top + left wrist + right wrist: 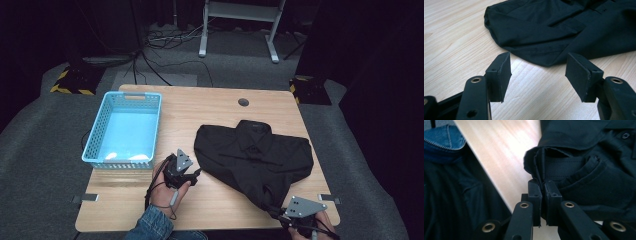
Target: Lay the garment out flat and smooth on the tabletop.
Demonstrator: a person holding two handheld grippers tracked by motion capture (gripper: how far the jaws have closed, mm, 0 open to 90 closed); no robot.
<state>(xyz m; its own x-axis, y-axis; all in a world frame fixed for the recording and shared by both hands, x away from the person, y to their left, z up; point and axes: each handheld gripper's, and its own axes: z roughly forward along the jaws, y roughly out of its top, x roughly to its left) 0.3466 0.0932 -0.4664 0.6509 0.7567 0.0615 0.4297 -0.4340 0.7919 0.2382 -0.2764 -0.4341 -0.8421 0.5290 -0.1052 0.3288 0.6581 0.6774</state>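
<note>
The right tongs are clamped on a bunched fold of the black shirt at its lower right corner, close to the tabletop's near edge. The left tongs stand apart with nothing between them, just short of the shirt's left hem. The shirt lies folded at centre right, collar toward the top, long axis slanting from upper left to lower right. A light blue basket sits at left on the wooden tabletop; grey carpet, cables and a white stand lie beyond.

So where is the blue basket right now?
In the high view the basket sits on the table's far-left part, left of the black shirt and just beyond the left tool.
</note>
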